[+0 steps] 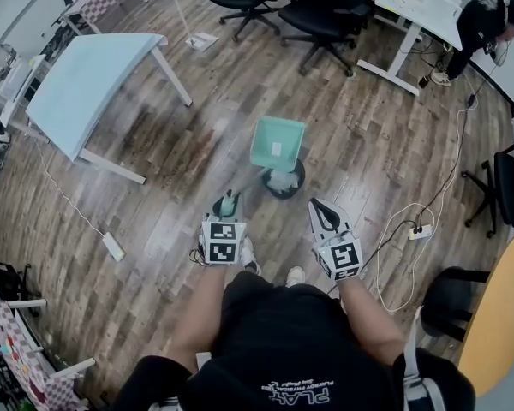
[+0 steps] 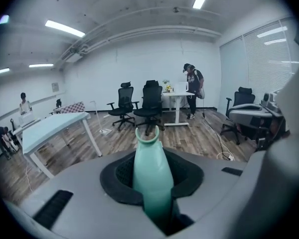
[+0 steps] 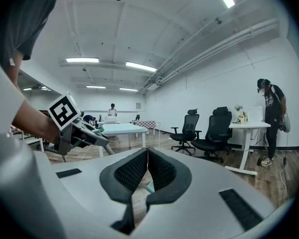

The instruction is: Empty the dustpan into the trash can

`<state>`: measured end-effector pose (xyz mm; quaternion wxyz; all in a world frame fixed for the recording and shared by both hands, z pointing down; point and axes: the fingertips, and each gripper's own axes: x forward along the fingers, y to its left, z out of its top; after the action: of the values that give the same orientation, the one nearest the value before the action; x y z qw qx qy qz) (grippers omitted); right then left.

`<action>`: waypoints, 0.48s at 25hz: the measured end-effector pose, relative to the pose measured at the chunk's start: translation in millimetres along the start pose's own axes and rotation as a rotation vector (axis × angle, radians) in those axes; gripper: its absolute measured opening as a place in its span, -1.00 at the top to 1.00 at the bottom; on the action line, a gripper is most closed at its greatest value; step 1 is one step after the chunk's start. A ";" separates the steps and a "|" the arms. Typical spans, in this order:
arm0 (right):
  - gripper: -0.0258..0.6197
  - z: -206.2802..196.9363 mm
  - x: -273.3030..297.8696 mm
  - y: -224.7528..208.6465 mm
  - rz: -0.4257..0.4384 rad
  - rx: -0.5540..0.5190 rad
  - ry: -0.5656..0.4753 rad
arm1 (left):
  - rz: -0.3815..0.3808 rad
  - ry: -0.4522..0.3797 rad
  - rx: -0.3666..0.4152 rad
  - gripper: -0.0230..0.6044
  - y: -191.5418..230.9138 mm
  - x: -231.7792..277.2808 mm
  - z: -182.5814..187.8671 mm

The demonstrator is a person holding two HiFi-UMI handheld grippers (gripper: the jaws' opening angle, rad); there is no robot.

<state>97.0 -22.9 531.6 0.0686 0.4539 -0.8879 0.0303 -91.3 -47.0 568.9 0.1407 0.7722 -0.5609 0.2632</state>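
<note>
Head view alone shows dustpan [image 1: 277,142] tipped above trash can [image 1: 296,187], contents unclear; left gripper [image 1: 229,202] jaws clamp dustpan handle [image 2: 150,178]; right gripper [image 1: 323,209] jaws closed, empty.

You are holding your right gripper [image 3: 147,152] level, its jaws meeting at the tips with nothing between them. Your left gripper [image 3: 83,135] is showing at left, office chairs [image 3: 217,129] beyond.
</note>
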 end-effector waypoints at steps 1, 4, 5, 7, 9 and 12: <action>0.85 3.0 5.5 0.9 0.001 -0.006 -0.001 | 0.006 -0.005 -0.003 0.61 5.2 -0.4 1.9; 0.85 13.1 24.5 2.4 -0.005 -0.024 -0.006 | 0.023 -0.017 -0.014 0.61 26.0 -1.0 6.3; 0.85 16.7 31.1 3.4 -0.008 -0.029 -0.009 | 0.029 -0.019 -0.020 0.61 34.2 -0.7 6.6; 0.85 24.4 45.0 6.0 -0.012 -0.042 -0.015 | 0.039 -0.020 -0.032 0.61 52.0 1.9 6.0; 0.85 32.9 60.9 8.1 -0.019 -0.052 -0.021 | 0.050 -0.021 -0.040 0.61 72.2 7.3 6.1; 0.85 45.3 84.4 12.3 -0.029 -0.057 -0.030 | 0.057 -0.021 -0.043 0.61 99.1 15.1 10.2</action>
<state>34.0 -88.7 499.6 0.0685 0.4648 -0.8828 -0.0028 -178.5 -97.0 561.3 0.1439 0.7555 -0.5896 0.2468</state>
